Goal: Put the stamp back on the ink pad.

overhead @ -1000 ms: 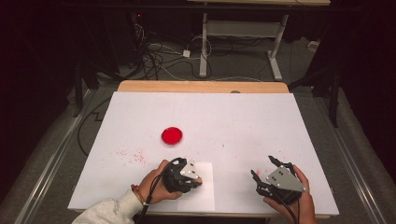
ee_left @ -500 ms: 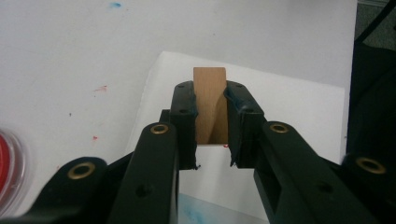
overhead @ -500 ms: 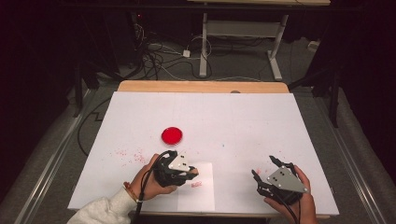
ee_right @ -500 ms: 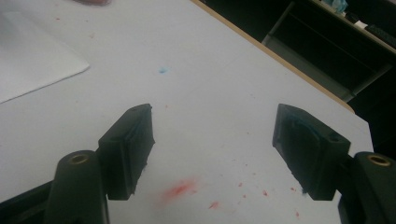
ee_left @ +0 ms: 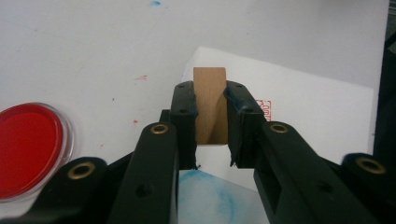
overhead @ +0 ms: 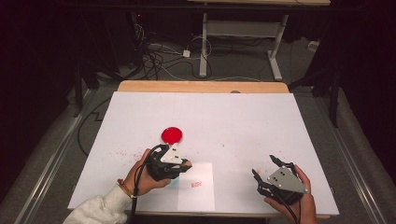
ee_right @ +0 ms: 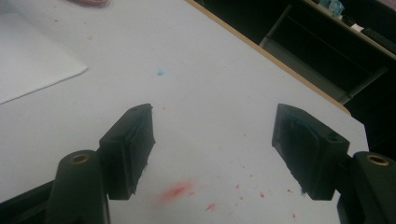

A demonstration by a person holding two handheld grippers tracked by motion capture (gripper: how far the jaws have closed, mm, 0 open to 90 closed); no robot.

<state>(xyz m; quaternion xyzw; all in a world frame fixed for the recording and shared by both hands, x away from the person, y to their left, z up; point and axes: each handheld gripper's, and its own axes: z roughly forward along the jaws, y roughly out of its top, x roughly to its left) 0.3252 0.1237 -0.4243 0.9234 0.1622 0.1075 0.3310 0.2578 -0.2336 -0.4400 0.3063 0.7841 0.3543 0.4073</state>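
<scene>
1. A wooden stamp block (ee_left: 210, 105) is sitting upright between the two black jaws of the left gripper (ee_left: 210, 114), its flat pale top rising just past the jaw tips and its sides pinched by both pads.
2. The left gripper (overhead: 180, 165) is clenching that block firmly, with the jaws drawn in close on either side of the wood; in the high view a person's left hand (overhead: 144, 175) is wrapping around the gripper body.
3. Beyond and below the jaw tips, a white sheet of paper (ee_left: 317, 100) is lying flat, and a small red stamped mark (ee_left: 262, 108) is showing on it just to the right of the right-hand jaw.
4. Under the jaw roots, a light blue smear (ee_left: 210, 200) is spreading over the near part of the sheet.
5. Well off to the left of the left-hand jaw, a round red ink pad (ee_left: 28, 144) in a clear rim is resting on the white table cover (ee_left: 93, 46).
6. The right gripper (ee_right: 212, 144) is standing released, its jaws spread wide with nothing between them, only the table cover with red ink specks (ee_right: 180, 190) lying between and ahead of the pads.
7. In the high view the right gripper (overhead: 268, 170) is sitting near the table's near right corner, well apart from the paper (overhead: 198, 186).
</scene>
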